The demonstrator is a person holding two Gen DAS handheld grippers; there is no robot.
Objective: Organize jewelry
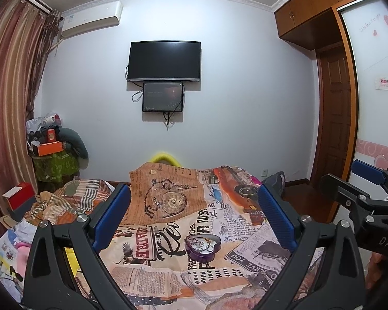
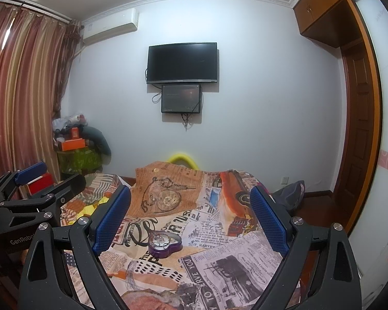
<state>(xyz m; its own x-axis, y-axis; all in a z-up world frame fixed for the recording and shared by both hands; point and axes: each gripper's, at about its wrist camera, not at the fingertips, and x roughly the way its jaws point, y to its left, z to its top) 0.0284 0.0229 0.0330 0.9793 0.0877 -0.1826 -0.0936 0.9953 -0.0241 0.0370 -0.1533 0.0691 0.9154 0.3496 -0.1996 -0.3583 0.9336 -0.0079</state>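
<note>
A purple heart-shaped tin (image 1: 203, 247) lies open on the printed cloth (image 1: 245, 237), with small silver jewelry pieces inside. It also shows in the right wrist view (image 2: 164, 242). My left gripper (image 1: 194, 219) is open and empty, held above and just behind the tin. My right gripper (image 2: 190, 218) is open and empty, with the tin low between its fingers, left of centre. The pocket watch and chain on the cloth (image 1: 168, 199) look like part of the print.
The cloth covers a raised surface with rumpled striped bedding (image 1: 72, 201) to the left. A red box (image 1: 18, 196) and a cluttered stand (image 1: 54, 152) are at the far left. A wooden door (image 1: 336, 134) and wardrobe stand right. The right gripper's body (image 1: 370, 206) shows at the left view's right edge.
</note>
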